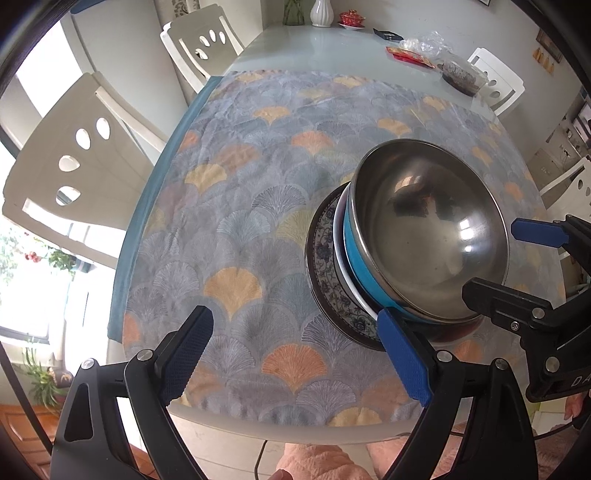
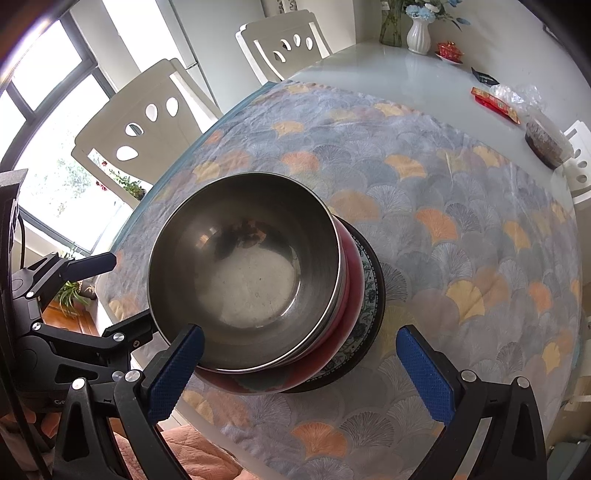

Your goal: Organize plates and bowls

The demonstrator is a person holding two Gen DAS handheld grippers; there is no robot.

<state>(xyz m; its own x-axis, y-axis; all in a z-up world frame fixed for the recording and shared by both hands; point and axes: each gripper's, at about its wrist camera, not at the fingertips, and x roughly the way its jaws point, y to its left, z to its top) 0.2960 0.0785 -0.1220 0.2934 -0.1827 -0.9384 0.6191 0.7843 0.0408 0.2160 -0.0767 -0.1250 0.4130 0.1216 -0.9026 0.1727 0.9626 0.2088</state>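
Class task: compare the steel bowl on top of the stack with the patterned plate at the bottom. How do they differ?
The steel bowl is plain, shiny metal; the patterned plate has a blue floral rim. The steel bowl is deep and tops the stack; the patterned plate is shallow and lies on the tablecloth. Both are round and share one stack.

The left wrist view looks steeply down over the near edge of the surface (image 1: 332, 40), facing its far end, with the stacked dishes close at 4 o'clock, the steel bowl (image 1: 428, 229) on top. The right wrist view looks down from the same near side, close in, with the steel bowl (image 2: 243, 269) at 8 o'clock. Both views share the stack, the fan-patterned cloth (image 1: 258, 177), white chairs (image 1: 199, 40) and a white vase (image 1: 320, 13) at 12 o'clock.
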